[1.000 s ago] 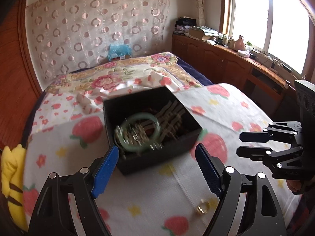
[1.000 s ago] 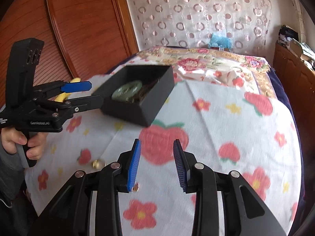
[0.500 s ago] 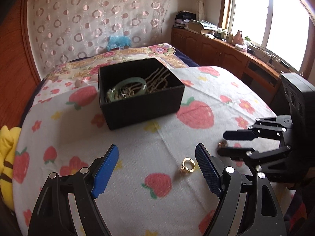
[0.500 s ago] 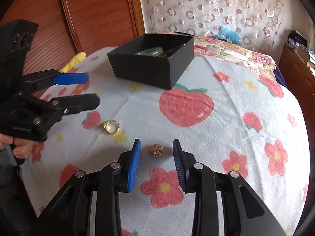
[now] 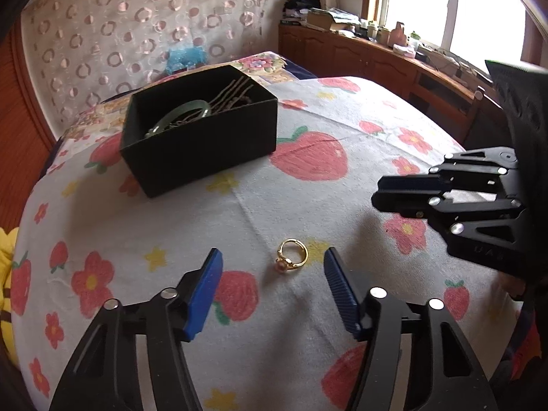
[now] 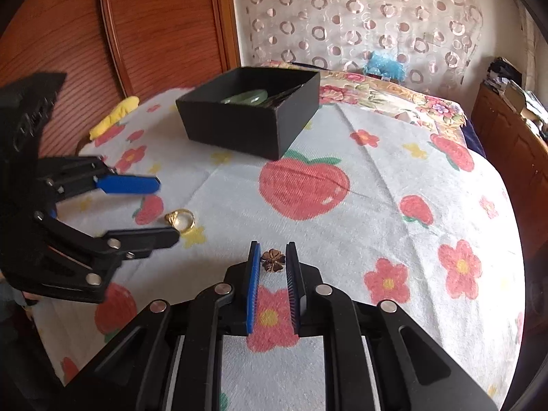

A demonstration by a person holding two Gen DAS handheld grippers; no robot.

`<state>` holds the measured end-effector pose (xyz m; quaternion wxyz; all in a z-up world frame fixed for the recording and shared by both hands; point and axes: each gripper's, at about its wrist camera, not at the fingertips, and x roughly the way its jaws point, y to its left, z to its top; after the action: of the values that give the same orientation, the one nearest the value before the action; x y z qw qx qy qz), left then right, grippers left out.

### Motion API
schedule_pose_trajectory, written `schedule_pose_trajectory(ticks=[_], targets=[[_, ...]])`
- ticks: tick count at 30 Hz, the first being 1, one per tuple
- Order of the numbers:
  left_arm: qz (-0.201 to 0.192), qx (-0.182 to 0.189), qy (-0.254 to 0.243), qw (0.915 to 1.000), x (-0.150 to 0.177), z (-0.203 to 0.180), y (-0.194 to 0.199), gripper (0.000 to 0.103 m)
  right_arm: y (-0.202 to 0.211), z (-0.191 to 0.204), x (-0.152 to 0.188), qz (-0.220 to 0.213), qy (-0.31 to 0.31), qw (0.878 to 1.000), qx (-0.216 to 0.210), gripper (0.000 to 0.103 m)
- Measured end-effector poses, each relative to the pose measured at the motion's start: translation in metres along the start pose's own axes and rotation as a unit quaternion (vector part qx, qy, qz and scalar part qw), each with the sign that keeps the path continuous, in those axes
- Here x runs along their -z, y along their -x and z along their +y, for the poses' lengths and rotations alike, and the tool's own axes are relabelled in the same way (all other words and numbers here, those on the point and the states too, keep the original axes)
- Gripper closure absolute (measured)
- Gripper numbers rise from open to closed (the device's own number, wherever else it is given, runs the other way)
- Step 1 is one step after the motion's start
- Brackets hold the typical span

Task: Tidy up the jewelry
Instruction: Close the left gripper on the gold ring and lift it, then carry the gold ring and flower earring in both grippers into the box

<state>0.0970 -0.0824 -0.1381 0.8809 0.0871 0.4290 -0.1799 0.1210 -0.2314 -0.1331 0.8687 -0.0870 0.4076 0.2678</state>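
Gold ring (image 5: 292, 257) now lies between the half-open left gripper (image 5: 272, 289) jaws, just narrowed; right gripper (image 6: 273, 286) jaws, closing, flank the flower-shaped charm (image 6: 273, 260), unpinched; black box (image 5: 202, 144) awaits both.

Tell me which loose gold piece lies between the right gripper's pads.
The flower-shaped gold charm; the gold ring lies before the left gripper.

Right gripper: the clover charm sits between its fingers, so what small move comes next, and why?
Probably finish closing. The right gripper has just been narrowing its jaws around the charm, which lies on the cloth between the pads, apparently not yet pinched. Once gripped, lift it toward the box. The left gripper brackets the ring with wide jaws.
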Motion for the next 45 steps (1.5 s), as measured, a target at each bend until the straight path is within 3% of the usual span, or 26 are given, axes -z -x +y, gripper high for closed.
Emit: schedule_pose_trajectory(ticks=[5, 8, 9, 13, 30, 45], targets=[[0.004, -0.004, -0.014, 0.9999, -0.001, -0.005, -0.004, 0.056, 0.006, -0.007, -0.002, -0.006, -0.012, 1.000, -0.001, 0.086], [0.000, 0.002, -0.019, 0.9998, -0.001, -0.008, -0.003, 0.074, 0.007, -0.008, -0.002, -0.007, -0.016, 1.000, -0.001, 0.086], [-0.001, 0.006, -0.023, 0.9997, 0.000, -0.009, -0.003, 0.084, 0.007, -0.008, -0.002, -0.008, -0.016, 1.000, -0.002, 0.086], [-0.004, 0.006, -0.033, 0.9994, -0.002, -0.011, -0.001, 0.084, 0.008, -0.008, -0.013, -0.012, -0.016, 1.000, -0.005, 0.086], [-0.058, -0.026, 0.018, 0.9978, -0.033, 0.039, 0.026, 0.084, -0.010, 0.001, -0.107, -0.047, -0.018, 0.998, -0.023, 0.086], [-0.077, -0.054, 0.031, 0.9951, -0.056, 0.076, 0.035, 0.084, -0.043, 0.000, -0.141, -0.051, -0.032, 0.997, -0.043, 0.085]])
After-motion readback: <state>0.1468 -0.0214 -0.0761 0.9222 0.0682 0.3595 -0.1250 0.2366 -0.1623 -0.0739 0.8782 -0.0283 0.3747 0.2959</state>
